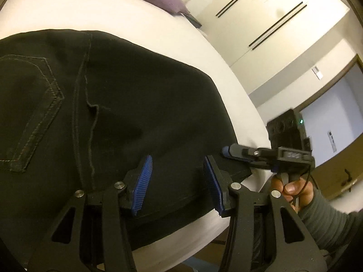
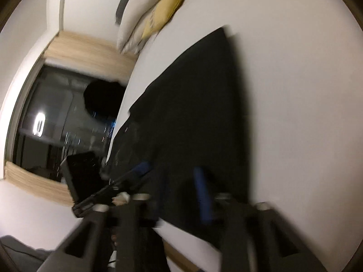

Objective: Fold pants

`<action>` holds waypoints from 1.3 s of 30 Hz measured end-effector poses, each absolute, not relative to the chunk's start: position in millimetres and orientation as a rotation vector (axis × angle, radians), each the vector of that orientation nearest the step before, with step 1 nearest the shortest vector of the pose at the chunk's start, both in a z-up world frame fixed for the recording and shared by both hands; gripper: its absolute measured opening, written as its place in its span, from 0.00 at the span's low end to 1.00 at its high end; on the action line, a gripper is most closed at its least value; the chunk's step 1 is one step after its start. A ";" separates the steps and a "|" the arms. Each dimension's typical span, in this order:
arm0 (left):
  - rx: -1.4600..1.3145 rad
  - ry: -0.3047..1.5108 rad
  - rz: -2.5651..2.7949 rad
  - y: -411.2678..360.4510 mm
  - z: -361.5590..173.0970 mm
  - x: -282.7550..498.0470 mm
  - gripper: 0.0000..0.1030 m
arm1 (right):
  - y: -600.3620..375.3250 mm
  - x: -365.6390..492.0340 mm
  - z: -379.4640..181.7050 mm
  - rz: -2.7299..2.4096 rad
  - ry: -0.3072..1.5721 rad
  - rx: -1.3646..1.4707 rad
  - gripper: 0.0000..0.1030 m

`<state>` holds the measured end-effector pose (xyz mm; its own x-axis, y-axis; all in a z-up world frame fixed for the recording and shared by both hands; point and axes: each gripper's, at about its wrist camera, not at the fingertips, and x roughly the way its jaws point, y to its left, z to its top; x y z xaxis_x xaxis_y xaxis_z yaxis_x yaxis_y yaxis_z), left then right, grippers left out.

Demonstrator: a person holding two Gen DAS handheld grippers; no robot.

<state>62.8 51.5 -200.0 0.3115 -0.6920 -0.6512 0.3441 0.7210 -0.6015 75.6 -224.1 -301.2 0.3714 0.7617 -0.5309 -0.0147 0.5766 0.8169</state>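
Black pants (image 1: 136,102) lie flat on a white bed (image 1: 113,11), with a stitched back pocket (image 1: 29,113) at the left. My left gripper (image 1: 178,183) hovers open over the pants' near edge, its blue pads apart and pinching nothing. At the pants' near right corner, my right gripper (image 1: 231,156) shows side-on, held by a hand (image 1: 292,188). The right wrist view is blurred. There the pants (image 2: 192,113) stretch away, and the right gripper (image 2: 180,192) has its pads close together over the fabric. Whether they grip it is unclear. The left gripper (image 2: 140,170) sits just to its left.
A purple pillow (image 1: 163,0) and a yellow one (image 2: 163,15) lie at the bed's far end, beside white pillows (image 2: 136,31). The bed's bare sheet (image 2: 295,113) spreads to the right of the pants. A dark window (image 2: 56,124) and cupboard doors (image 1: 261,11) line the walls.
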 end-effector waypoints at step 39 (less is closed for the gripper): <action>-0.966 0.707 -0.066 384.4 -234.8 -8.7 0.66 | -156.1 75.4 -241.5 0.639 1.016 0.816 0.59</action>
<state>-8.7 384.4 -234.8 0.7767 -0.3535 -0.5212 -0.2512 0.5850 -0.7712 75.4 -156.1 -241.5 0.3976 0.7841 -0.4765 -0.0906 0.5504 0.8300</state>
